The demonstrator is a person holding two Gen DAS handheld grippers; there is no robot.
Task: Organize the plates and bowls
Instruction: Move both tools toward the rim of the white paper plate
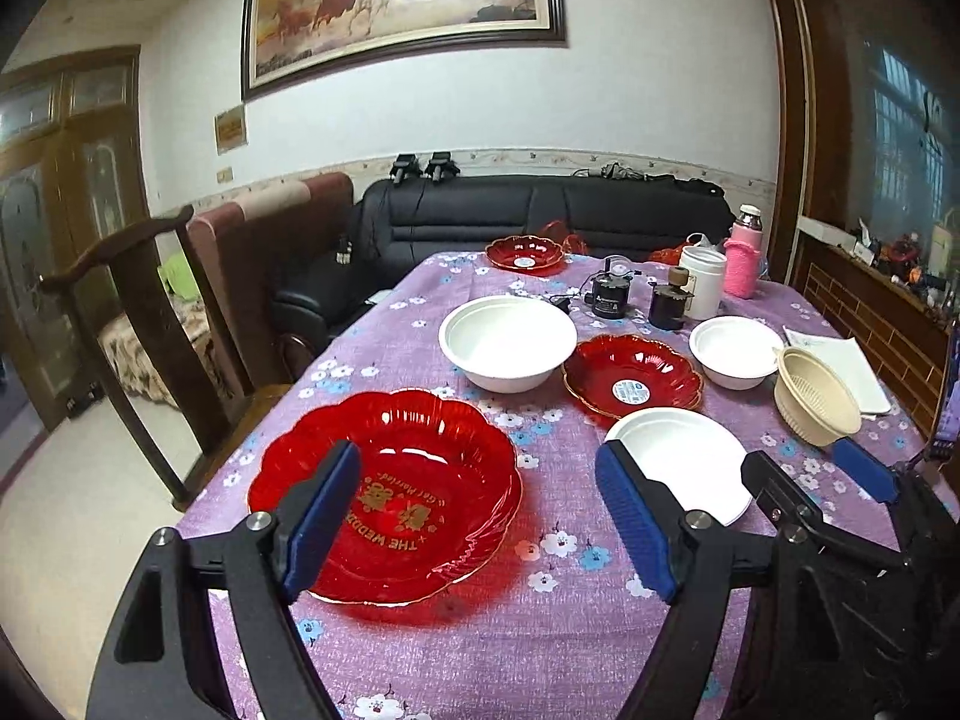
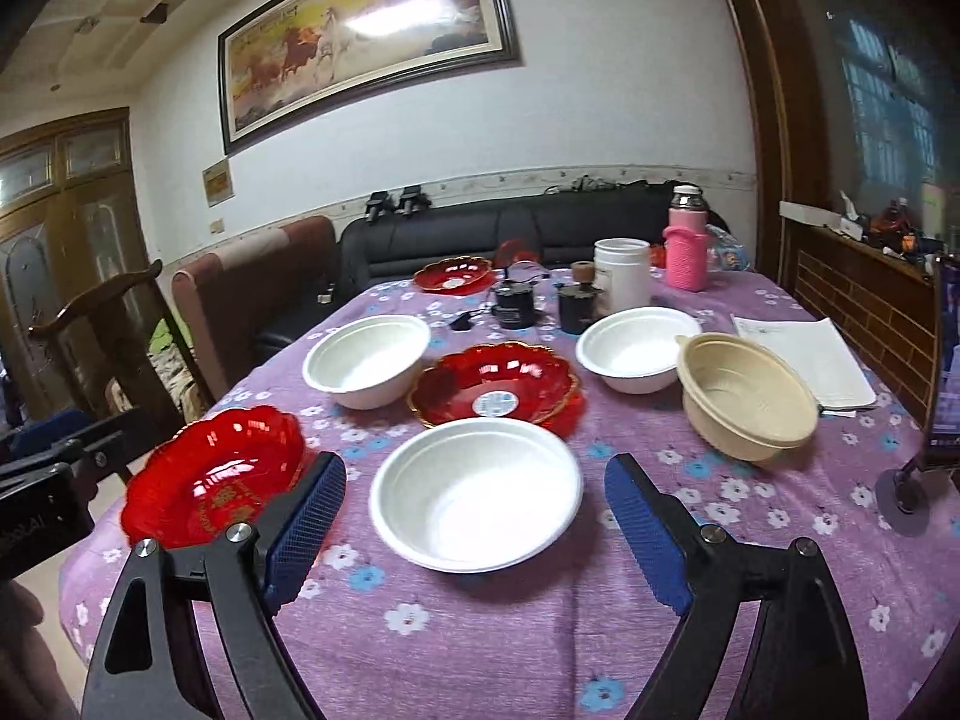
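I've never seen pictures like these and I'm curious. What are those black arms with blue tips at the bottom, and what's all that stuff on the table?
Those are not robot arms. A person holds a tool in each hand, and each has two fingers with blue pads. A small camera sits on each tool, looking forward, so each picture shows its own fingers.

One picture comes from the left hand-held gripper, the other from the right hand-held gripper. Both are open and hold nothing.

On the purple flowered tablecloth you see three white bowls, the nearest white bowl right ahead of the right tool. There are three red dishes too, with the large red plate in front of the left tool. A beige bowl sits to the right, tilted.
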